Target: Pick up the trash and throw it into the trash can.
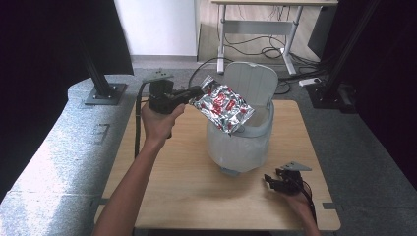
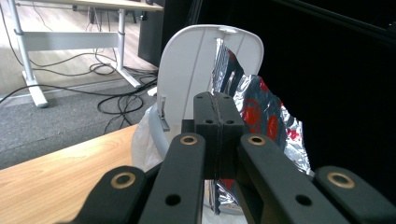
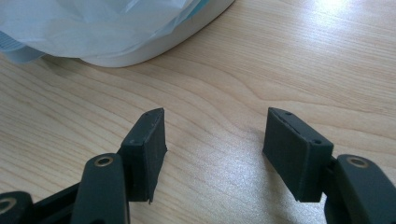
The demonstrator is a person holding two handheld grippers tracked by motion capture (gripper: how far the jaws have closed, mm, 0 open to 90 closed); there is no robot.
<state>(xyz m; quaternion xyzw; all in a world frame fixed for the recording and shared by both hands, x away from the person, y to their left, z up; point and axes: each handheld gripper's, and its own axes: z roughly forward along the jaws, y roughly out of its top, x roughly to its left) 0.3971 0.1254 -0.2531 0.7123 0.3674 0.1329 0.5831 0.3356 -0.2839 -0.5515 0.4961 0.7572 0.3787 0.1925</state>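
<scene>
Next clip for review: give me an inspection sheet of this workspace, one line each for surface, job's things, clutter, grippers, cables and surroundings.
Surface: light wooden table, bare apart from the bin.
Job's things: silver and red foil packet held tilted above the white bin, whose lid stands open; a plastic liner hangs over the rim.
Clutter: nothing seen.
Grippers: left gripper shut on the packet's edge; right gripper open, low over the table near the bin's base, holding nothing.
Cables: black cable trails from the left gripper; loose cables on the floor beyond.
Surroundings: grey carpet, a desk frame, dark curtains at the sides.
</scene>
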